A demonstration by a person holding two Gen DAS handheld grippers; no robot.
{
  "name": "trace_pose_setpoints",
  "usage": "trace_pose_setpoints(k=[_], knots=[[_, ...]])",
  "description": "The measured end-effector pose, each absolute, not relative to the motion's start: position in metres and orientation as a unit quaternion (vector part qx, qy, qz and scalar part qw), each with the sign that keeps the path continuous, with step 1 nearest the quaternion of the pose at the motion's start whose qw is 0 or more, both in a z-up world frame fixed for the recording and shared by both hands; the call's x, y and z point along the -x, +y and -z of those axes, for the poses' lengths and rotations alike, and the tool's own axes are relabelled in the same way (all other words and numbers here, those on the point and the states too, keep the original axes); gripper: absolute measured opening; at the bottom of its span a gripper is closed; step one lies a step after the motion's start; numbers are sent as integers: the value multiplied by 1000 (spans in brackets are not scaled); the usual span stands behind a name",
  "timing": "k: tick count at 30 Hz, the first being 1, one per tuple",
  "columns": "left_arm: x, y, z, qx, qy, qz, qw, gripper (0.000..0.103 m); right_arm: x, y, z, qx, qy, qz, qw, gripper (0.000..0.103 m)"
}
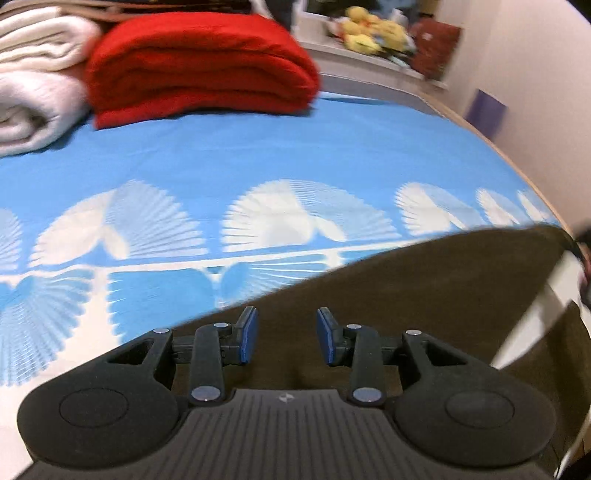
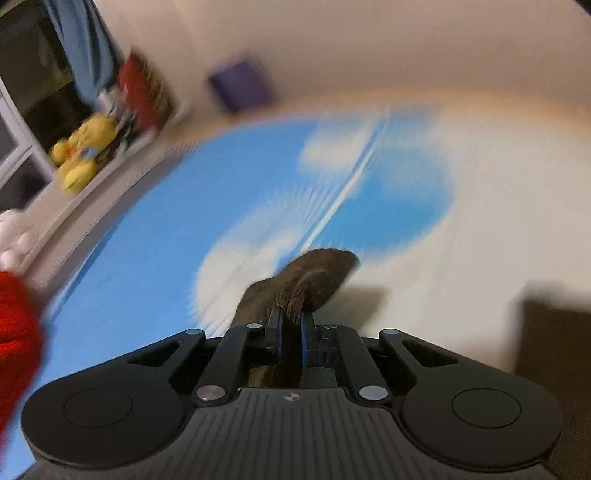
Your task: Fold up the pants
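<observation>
Brown pants (image 2: 310,280) pinched in right gripper (image 2: 291,325), beneath parted left gripper (image 1: 286,332).

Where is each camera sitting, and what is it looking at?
Left wrist: sits behind the open left claw, facing across the blue bedsheet toward a red blanket; brown pants lie beneath.
Right wrist: sits behind the right claw, shut on the pants, facing the sheet and wall.
Both show: sheet, pants, yellow toys, red blanket.
</observation>
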State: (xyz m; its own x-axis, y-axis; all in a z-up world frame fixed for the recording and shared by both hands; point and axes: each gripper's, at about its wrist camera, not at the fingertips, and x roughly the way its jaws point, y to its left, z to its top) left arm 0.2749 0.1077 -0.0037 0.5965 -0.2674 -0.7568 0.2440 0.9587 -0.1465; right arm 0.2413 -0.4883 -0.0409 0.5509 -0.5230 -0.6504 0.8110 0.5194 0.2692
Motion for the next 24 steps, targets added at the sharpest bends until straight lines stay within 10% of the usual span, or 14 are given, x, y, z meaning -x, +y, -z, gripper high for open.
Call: trace_pose_setpoints(k=[5, 13, 19, 24], knots=[[-271, 131, 2, 11, 440, 119, 890, 39, -181, -524, 100, -349, 371, 560, 654, 13], [-261, 182, 21, 9, 490, 34, 871, 47, -196, -509, 59, -280, 293, 512, 758, 41], [-258, 249, 43, 59, 527, -64, 845, 52, -255, -486, 97, -352, 376, 296, 804, 42], [-255, 277, 58, 75, 544, -78, 832, 60, -282, -469, 112, -326, 392, 293, 809, 65]])
